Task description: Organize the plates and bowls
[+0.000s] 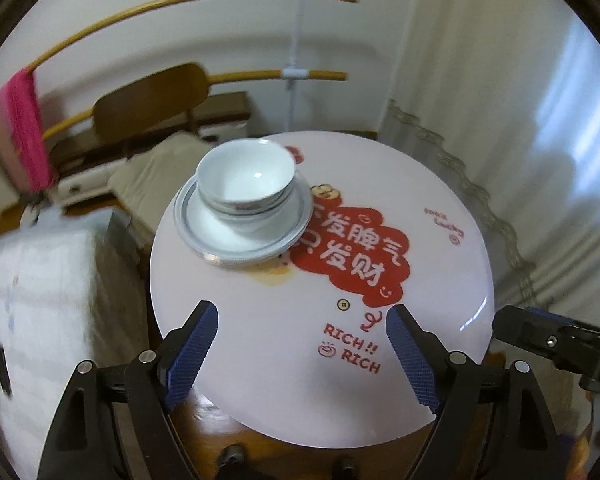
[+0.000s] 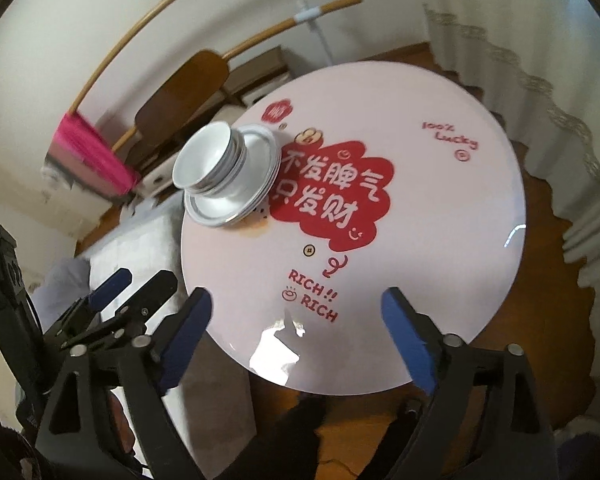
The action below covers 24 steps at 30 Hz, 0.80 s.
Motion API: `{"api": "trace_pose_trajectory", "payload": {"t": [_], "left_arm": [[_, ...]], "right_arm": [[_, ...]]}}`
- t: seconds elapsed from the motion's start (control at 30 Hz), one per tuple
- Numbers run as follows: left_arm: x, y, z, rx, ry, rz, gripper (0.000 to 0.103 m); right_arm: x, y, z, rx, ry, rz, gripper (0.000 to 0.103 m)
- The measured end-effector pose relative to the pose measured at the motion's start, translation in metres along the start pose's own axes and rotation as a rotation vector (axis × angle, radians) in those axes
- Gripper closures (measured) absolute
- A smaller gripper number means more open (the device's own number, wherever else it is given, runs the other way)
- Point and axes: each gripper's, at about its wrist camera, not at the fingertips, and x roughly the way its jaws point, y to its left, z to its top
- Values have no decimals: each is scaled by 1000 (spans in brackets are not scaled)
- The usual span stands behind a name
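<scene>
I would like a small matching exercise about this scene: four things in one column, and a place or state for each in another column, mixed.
Things:
1. bowls
2. plates
3. left gripper
4. pink cloth

Places or states:
a. open, holding nothing
b. hanging on a bamboo pole
c. stacked on the plates
d. directly on the round table

Pairs: 1-c, 2-d, 3-a, 4-b

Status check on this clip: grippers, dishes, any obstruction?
Left gripper open, empty. Right gripper open, empty. Bowls nested on stacked plates, far side of round table. Nothing in the way.

left claw [image 1: 302,340]: blk frame, blue ribbed pads, silver screws | right claw [image 2: 296,330]: same
</scene>
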Motion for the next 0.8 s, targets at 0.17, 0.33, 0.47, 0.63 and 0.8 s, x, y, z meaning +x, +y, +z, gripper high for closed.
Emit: {"api": "trace_pose_trajectory", "payload": {"t": [0.17,0.33,0.47,0.63,0.8], "left_arm": [[8,45,17,99,-20,-86,16],[16,99,31,262,-19,-175,16],[11,125,37,354,-50,-261,14],[4,145,31,399,-104,-322,12],[9,151,9,449,-204,-364,5]], "right_arm": [[11,22,-10,84,-77,-59,9],[26,64,-31,198,-196,-122,9],[24,97,-51,261,-297,-219,7],[18,127,-75,246,-359,-301,1],[17,130,-104,242,-469,-374,0]]}}
